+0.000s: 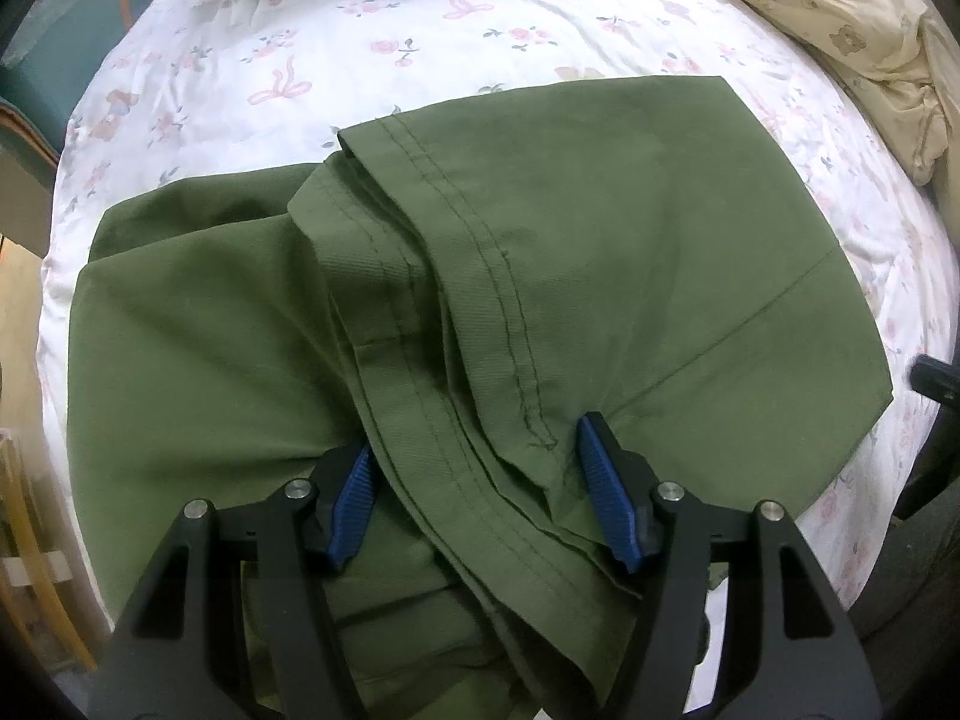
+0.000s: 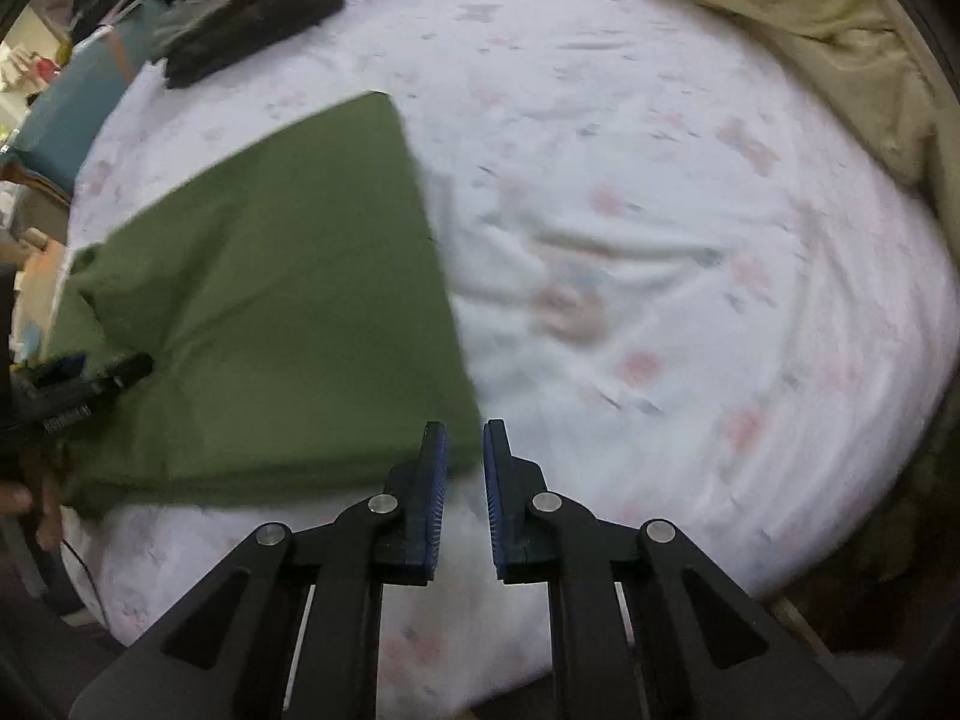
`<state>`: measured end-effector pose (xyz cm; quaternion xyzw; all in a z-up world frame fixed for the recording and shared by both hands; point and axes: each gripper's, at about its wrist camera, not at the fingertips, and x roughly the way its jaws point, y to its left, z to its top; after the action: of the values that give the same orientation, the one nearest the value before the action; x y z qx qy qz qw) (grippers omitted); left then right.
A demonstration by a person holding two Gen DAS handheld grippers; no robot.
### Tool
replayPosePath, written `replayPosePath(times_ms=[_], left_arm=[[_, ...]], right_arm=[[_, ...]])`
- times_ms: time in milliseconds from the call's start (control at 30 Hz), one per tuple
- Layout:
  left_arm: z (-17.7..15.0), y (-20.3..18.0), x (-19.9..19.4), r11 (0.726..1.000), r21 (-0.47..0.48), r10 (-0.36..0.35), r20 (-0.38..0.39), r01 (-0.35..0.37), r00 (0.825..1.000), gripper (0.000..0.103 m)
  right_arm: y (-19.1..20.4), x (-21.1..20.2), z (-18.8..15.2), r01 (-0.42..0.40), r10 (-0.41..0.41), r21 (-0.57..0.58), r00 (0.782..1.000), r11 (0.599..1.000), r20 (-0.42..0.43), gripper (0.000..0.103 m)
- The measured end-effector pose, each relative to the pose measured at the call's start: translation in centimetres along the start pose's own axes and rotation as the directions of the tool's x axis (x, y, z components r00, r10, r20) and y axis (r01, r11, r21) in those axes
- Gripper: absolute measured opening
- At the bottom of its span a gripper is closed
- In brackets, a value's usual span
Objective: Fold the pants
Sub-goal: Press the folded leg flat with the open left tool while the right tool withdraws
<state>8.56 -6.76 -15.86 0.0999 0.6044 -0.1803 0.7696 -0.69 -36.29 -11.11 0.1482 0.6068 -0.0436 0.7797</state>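
Mid-fold: my left gripper [image 1: 474, 480] sits open around the green pants [image 1: 630, 252] near seam; right gripper [image 2: 463, 480] nearly shut, empty. Next, pinch and fold.

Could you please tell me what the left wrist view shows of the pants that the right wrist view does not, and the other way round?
Only the left wrist view shows the double-stitched seams and bunched layers of the green pants, with the left gripper open astride those folds.

Only the right wrist view shows the right gripper, slightly open and holding nothing, at the pants' near corner, where the cloth looks flat and blurred.

Both show the floral bedsheet, the dark folded pile at the far end and the beige bedding.
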Motion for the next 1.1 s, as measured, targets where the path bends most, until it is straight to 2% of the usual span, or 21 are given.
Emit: replayPosePath(times_ms=[100,133,233,333,367,433,533,600,633,700,767,833,967,1033,1100], left_arm=[[0.1,0.0,-0.1,1.000,-0.002,-0.005,-0.006,0.005,1.000,0.061],[0.1,0.0,-0.2,1.000,-0.001,-0.007,-0.008,0.007,1.000,0.061],[0.3,0.1,-0.3,1.000,-0.004,-0.008,-0.013,0.008,1.000,0.061],[0.6,0.7,-0.9,0.999,-0.044,-0.025,-0.010,0.025,1.000,0.061],[0.7,0.9,-1.4,0.998,-0.057,-0.026,0.003,0.026,1.000,0.061],[0.8,1.0,-1.9,0.998,-0.062,-0.031,0.022,0.032,0.999,0.061],[0.6,1.4,-1.5,0.997,-0.068,-0.034,0.016,0.035,0.999,0.061],[0.5,1.7,-0.9,0.996,-0.081,-0.045,0.004,0.046,0.999,0.061],[0.5,1.7,-0.7,0.996,-0.078,-0.047,0.002,0.047,0.999,0.061],[0.7,1.6,-0.5,0.997,-0.066,-0.049,-0.009,0.048,0.999,0.061],[0.9,1.6,-0.3,0.997,-0.063,-0.049,-0.025,0.047,0.999,0.062],[1.1,1.8,-0.2,0.996,-0.072,-0.054,-0.035,0.052,0.998,0.062],[1.4,2.2,0.0,0.995,-0.078,-0.073,-0.041,0.070,0.997,0.062],[1.3,2.3,-0.1,0.995,-0.066,-0.075,-0.035,0.073,0.997,0.062],[1.2,2.4,-0.3,0.995,-0.065,-0.075,-0.032,0.072,0.997,0.062]], right_arm=[[0.6,5.0,-0.6,0.114,-0.115,-0.017,0.986,0.993,-0.120,0.007],[0.4,6.1,-1.0,0.119,-0.119,-0.012,0.982,0.993,-0.144,0.006],[0.0,4.9,-0.5,0.107,-0.105,0.006,0.983,0.994,-0.154,0.006],[0.5,1.5,1.4,0.037,-0.036,0.009,0.997,0.999,-0.069,0.009],[1.0,0.1,2.6,-0.004,0.004,-0.009,1.000,1.000,-0.013,0.009],[2.0,-0.8,4.9,-0.051,0.053,-0.036,0.998,0.998,0.044,0.009],[3.5,0.2,9.8,-0.075,0.083,-0.078,0.991,0.994,0.105,0.009],[4.9,2.5,12.7,-0.097,0.106,-0.095,0.990,0.991,0.090,0.009],[5.8,4.1,13.8,-0.078,0.087,-0.115,0.993,0.990,0.078,0.009],[6.1,7.5,15.5,0.033,-0.022,-0.170,0.998,0.985,0.063,0.009],[5.7,10.6,16.7,0.033,-0.027,-0.136,0.999,0.990,0.040,0.008],[4.6,10.9,17.1,0.069,-0.060,-0.135,0.995,0.988,0.075,0.005],[3.7,11.2,18.6,0.061,-0.050,-0.108,0.994,0.992,0.097,0.005],[3.6,11.2,18.7,0.047,-0.038,-0.106,0.996,0.993,0.085,0.005],[3.2,10.2,18.7,0.030,-0.019,-0.097,0.994,0.995,0.108,0.006]])
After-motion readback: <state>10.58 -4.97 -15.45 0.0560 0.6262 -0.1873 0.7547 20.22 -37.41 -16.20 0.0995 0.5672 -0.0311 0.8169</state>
